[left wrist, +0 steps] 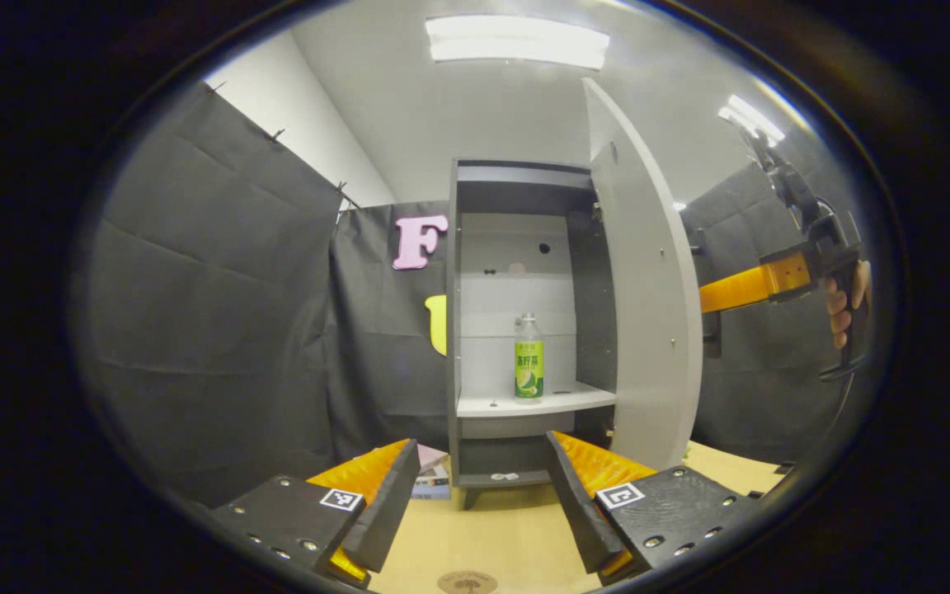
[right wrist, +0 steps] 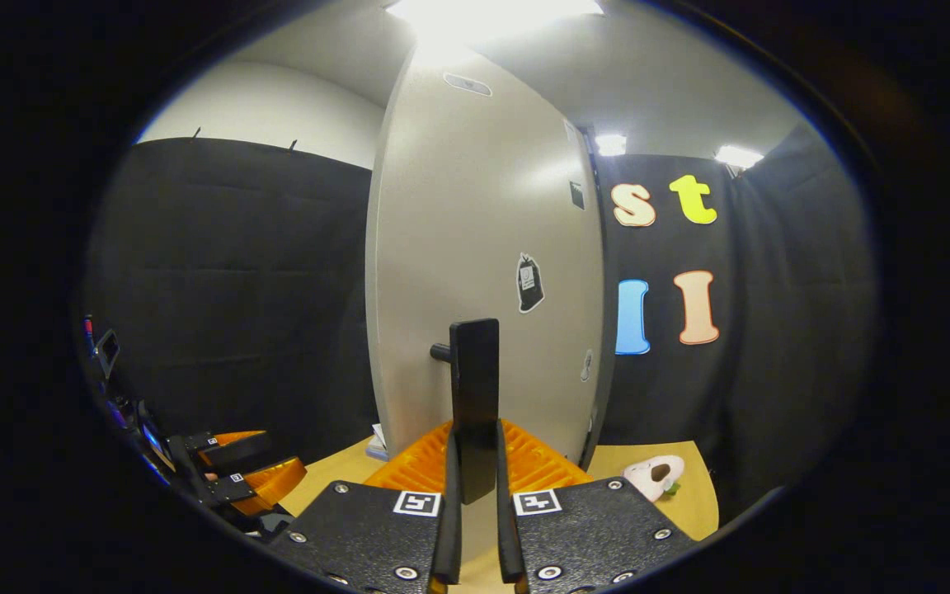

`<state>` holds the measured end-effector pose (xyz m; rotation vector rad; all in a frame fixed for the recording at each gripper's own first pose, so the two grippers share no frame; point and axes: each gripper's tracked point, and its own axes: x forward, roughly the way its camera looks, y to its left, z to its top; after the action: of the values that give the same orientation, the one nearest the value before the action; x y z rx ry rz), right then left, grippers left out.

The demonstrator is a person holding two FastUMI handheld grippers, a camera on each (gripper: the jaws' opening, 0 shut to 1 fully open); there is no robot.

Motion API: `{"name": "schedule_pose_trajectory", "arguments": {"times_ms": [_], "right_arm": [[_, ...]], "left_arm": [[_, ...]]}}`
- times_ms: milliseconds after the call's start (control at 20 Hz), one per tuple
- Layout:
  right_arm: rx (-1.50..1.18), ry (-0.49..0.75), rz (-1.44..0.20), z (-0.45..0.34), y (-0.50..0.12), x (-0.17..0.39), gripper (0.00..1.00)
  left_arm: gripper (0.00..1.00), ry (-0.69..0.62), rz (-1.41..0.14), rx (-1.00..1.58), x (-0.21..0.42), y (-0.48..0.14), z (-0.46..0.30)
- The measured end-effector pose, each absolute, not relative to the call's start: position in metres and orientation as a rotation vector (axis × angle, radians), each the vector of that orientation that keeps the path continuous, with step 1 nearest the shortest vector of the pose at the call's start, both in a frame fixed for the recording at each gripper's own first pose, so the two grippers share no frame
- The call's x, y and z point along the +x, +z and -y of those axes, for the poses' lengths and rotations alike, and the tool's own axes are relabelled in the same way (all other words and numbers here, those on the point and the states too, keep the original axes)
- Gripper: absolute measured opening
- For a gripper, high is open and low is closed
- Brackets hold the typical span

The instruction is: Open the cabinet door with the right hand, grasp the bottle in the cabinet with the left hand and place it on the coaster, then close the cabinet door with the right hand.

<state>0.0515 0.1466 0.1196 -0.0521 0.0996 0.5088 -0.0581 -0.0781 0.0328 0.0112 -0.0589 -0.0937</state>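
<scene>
The white cabinet [left wrist: 516, 247] stands with its door [left wrist: 648, 313] swung wide to the right. A green-labelled bottle [left wrist: 529, 359] stands upright on the middle shelf [left wrist: 557, 402]. My left gripper [left wrist: 483, 495] is open and low over the table, well in front of the cabinet, with nothing between its fingers. A round coaster [left wrist: 467, 582] lies on the table just below it. In the right gripper view my right gripper [right wrist: 475, 450] is shut on the black door handle [right wrist: 475, 388] of the door [right wrist: 483, 231]. From the left gripper view, the right gripper [left wrist: 743, 287] reaches behind the door's edge, held by a hand [left wrist: 846, 305].
The wooden table [left wrist: 508, 528] carries the cabinet. A small stack of books [left wrist: 434, 478] lies by the cabinet's left foot. A white and brown soft toy [right wrist: 652, 476] rests on the table right of the door. The left gripper [right wrist: 248, 474] sits low at the left.
</scene>
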Motion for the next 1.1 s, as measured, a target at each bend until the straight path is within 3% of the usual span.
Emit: {"name": "schedule_pose_trajectory", "arguments": {"times_ms": [150,200,250,750,800,1100], "right_arm": [[-0.068,0.468,-0.084,-0.127,0.121,0.051,0.16],[-0.067,0.461,-0.083,-0.122,0.121,0.051,0.15],[-0.067,0.457,-0.083,-0.118,0.121,0.053,0.15],[-0.093,0.324,-0.056,-0.067,0.119,0.061,0.15],[-0.087,0.307,-0.054,-0.06,0.12,0.063,0.15],[-0.003,0.259,-0.044,-0.043,0.122,0.069,0.11]], "left_arm": [[0.87,-0.101,0.056,0.005,-0.069,0.028,0.093],[0.92,-0.105,0.052,0.001,-0.071,0.027,0.098],[0.87,-0.109,0.049,-0.001,-0.073,0.027,0.102],[0.87,-0.102,0.047,0.004,-0.09,0.03,0.113],[0.91,-0.104,0.044,0.006,-0.089,0.03,0.113],[0.91,-0.156,0.045,-0.009,-0.043,0.039,0.118]]}}
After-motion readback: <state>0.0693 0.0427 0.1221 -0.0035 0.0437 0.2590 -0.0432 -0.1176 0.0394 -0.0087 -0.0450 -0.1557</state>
